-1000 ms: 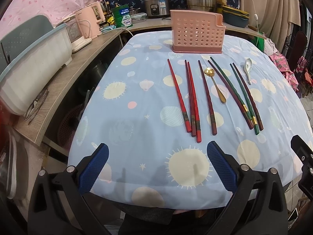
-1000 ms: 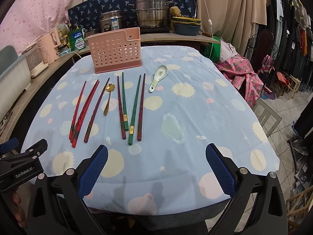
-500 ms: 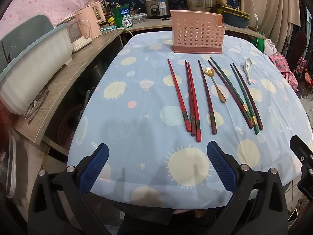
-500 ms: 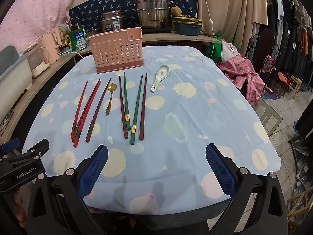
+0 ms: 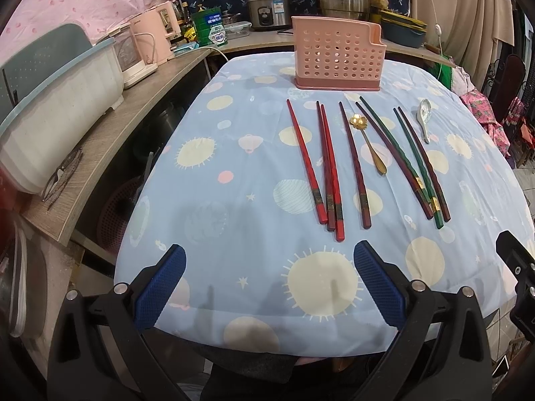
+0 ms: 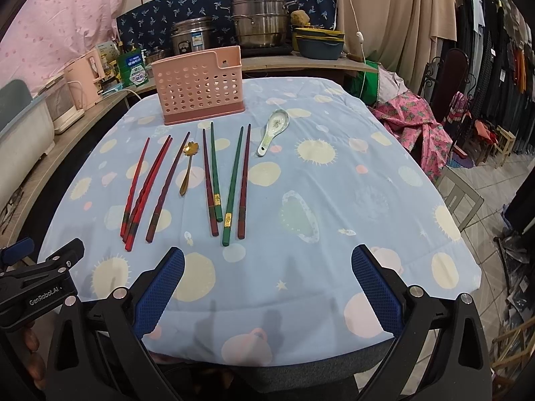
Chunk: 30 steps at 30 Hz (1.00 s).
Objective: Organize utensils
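Observation:
A pink perforated utensil holder (image 5: 337, 56) (image 6: 200, 87) stands at the far end of the table. In front of it lie several red chopsticks (image 5: 304, 160) (image 6: 147, 187), a gold flower spoon (image 5: 367, 143) (image 6: 188, 167), dark red and green chopsticks (image 5: 411, 163) (image 6: 232, 183), and a white ceramic spoon (image 5: 425, 120) (image 6: 273, 130). My left gripper (image 5: 269, 284) is open and empty near the table's front edge. My right gripper (image 6: 267, 284) is open and empty there too, right of the left one.
The table wears a blue cloth (image 6: 334, 200) with sun prints. A wooden shelf (image 5: 100, 153) on the left holds a white bin (image 5: 57, 123) and a pink kettle (image 5: 153, 40). Pots (image 6: 260, 26) stand behind. A chair (image 6: 461, 200) and clothes are at the right.
The right gripper view has edged slightly forward and right. The left gripper and the utensils have not moved.

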Each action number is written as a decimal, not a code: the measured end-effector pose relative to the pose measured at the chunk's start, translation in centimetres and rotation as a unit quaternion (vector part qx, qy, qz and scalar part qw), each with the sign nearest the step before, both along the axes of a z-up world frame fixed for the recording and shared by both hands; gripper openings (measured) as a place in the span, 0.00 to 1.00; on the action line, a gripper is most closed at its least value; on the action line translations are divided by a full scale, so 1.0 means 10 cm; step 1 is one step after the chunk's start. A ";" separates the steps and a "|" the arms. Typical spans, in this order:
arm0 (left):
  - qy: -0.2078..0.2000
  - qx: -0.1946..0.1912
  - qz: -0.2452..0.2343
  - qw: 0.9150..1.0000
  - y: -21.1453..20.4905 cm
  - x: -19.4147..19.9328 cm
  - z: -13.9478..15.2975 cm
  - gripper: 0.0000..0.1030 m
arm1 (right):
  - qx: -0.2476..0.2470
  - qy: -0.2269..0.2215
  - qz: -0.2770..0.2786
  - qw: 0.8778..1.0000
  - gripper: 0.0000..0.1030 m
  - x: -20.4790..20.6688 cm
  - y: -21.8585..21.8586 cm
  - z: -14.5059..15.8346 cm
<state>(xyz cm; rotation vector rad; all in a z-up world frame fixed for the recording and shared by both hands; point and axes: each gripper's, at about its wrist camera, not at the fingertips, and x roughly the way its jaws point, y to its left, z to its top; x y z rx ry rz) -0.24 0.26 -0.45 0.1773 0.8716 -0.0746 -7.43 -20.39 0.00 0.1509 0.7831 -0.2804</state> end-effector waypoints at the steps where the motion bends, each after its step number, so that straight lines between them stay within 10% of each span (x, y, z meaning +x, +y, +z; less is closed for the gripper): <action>1: 0.000 0.000 0.000 1.000 0.00 0.00 0.00 0.93 | 0.000 0.000 0.000 1.000 0.93 0.00 0.00 0.00; 30: 0.005 -0.003 0.000 1.000 0.01 0.02 -0.04 0.93 | 0.004 0.001 -0.001 1.000 0.93 0.00 0.01 -0.05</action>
